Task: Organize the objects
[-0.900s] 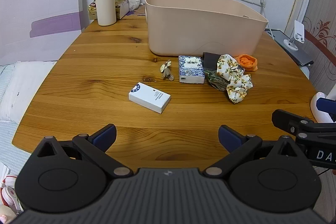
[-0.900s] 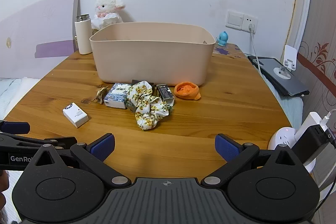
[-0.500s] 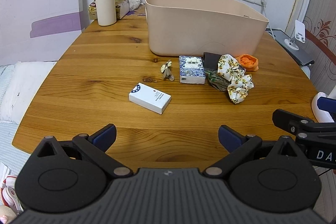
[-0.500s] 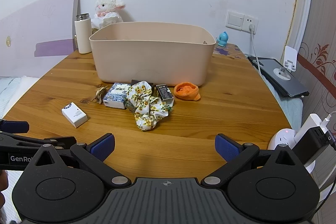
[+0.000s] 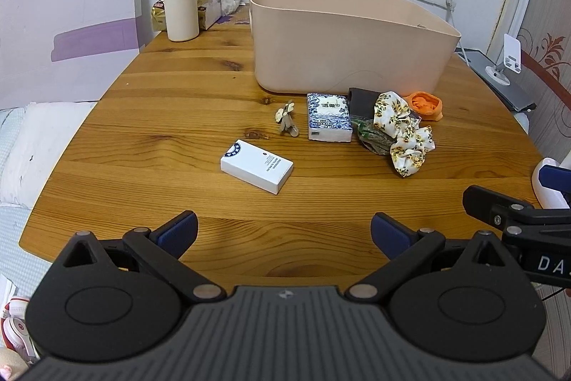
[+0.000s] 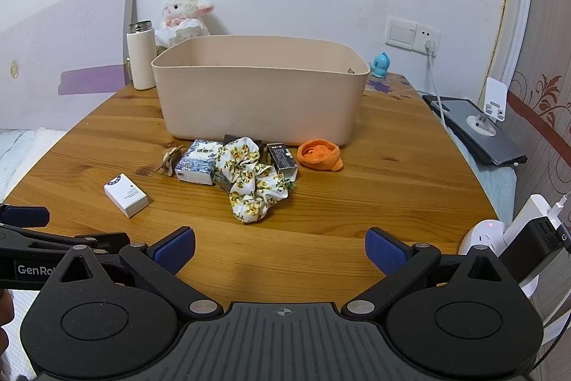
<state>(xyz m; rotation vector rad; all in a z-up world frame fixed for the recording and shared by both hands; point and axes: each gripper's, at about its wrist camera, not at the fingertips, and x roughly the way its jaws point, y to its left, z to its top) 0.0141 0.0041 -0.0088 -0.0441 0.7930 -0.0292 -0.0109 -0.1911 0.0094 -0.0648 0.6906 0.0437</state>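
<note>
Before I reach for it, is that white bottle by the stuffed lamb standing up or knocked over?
Upright. The white bottle stands on its base, metal cap on top.

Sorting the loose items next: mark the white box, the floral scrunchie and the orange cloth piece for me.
white box (image 5: 257, 171), left wrist view, middle of its top face.
floral scrunchie (image 6: 254, 180), right wrist view, middle of the bunched fabric.
orange cloth piece (image 6: 320, 155), right wrist view, its hollow centre.

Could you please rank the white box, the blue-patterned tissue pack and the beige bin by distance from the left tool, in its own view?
1. white box, nearest, just left of centre.
2. blue-patterned tissue pack, farther back, right of centre.
3. beige bin, farthest, behind the pack.
</note>
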